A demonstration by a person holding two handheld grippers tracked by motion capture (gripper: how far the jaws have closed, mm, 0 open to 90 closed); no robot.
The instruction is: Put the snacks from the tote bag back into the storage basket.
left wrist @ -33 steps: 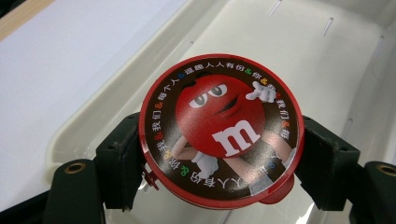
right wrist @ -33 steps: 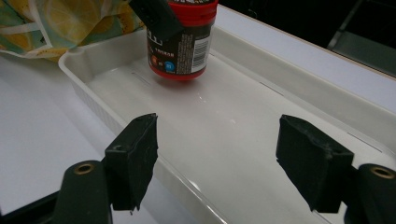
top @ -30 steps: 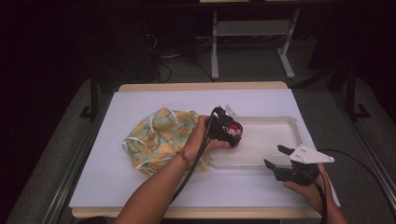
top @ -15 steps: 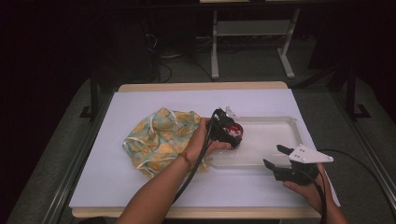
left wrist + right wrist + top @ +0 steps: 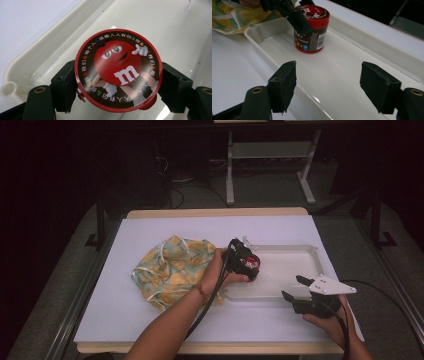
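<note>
A red-lidded M&M's tub stands upright on the floor of a clear plastic tray, near its left end. My left gripper reaches down over it, and both jaws press on the sides of the tub at the lid. From the right gripper view, the tub rests on the tray floor with one black finger of the left gripper against its lid. My right gripper hovers at the tray's near right edge, open and with nothing between its jaws.
A yellow and green patterned cloth bag lies crumpled on the white table cover, left of the tray. The rest of the tray floor, right of the tub, is bare. Dark floor and a metal stand lie beyond the table.
</note>
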